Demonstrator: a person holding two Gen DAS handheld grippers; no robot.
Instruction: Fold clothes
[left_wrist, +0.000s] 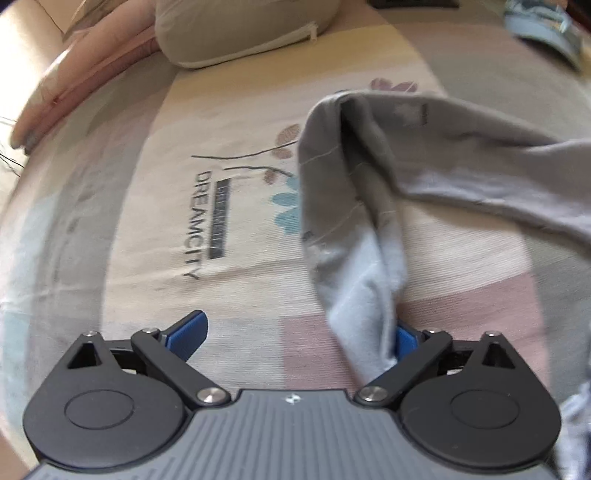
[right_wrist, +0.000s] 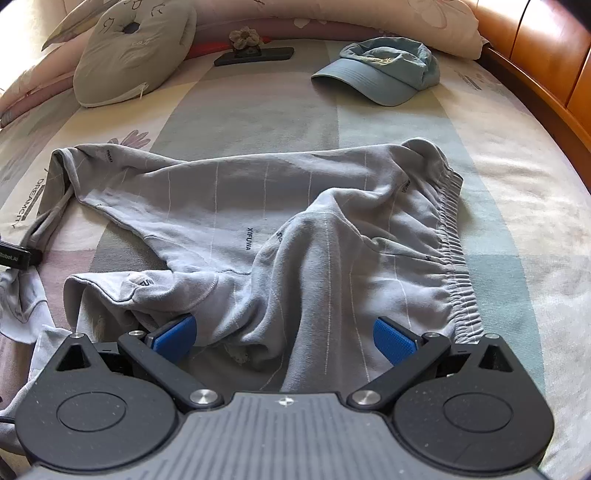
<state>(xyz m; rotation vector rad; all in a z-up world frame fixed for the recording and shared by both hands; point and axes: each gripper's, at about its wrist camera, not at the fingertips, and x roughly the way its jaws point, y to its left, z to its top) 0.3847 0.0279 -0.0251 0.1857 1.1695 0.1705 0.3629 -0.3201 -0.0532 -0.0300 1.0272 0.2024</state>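
Grey sweatpants with thin white stripes lie crumpled on the bed, elastic waistband to the right and one leg stretched out to the left. My right gripper is open just above them, and a raised fold of the cloth runs between its blue pads. In the left wrist view a pant leg drapes down against the right blue pad of my left gripper. Its jaws stand wide apart, and the left pad is bare.
The patterned bedsheet carries the print "DREAMCITY". A blue cap, a grey pillow and a flat black device lie at the far side. A wooden bed frame runs along the right. White cloth lies at the left edge.
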